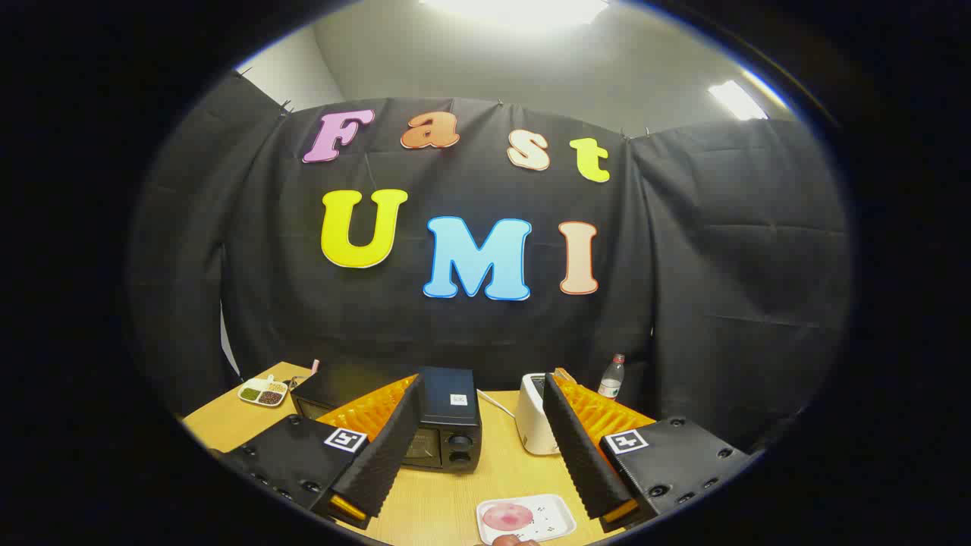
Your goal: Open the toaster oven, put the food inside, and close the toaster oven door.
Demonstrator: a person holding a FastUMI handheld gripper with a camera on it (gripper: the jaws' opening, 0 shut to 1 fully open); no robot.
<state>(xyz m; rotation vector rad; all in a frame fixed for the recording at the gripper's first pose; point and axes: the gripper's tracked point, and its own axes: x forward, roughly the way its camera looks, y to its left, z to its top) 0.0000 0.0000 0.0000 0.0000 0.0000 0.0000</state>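
- Gripper (485, 440): held above the near part of the bench, its jaws spread wide apart with nothing between them; neither jaw touches any object.
- Bench (501, 478): a light wood-grain surface that carries every object listed below; the black cloth wall of the booth stands behind it.
- Toaster oven (436, 421): a black box standing on the bench beyond the jaws, toward the left one. The left jaw overlaps its glass front and hides the left part of it. Two round knobs (459, 449) sit one above the other on its right side. The door appears shut, though much of it is hidden.
- Tray (557, 514): a white rectangular tray lying flat on the bench, near the camera, in the gap between the jaws and closer to the right one.
- Food (507, 517): a round pink item lying on the left half of the tray, below and between the jaws, apart from both.
- White toaster (533, 425): upright on the bench to the right of the toaster oven, just behind the right jaw, with a white cord running from it toward the oven.
- Bottle (611, 377): a clear bottle with a red cap, upright at the far right of the bench.
- Divided dish (262, 393): a small white dish with green and dark fillings, at the far left corner of the bench.
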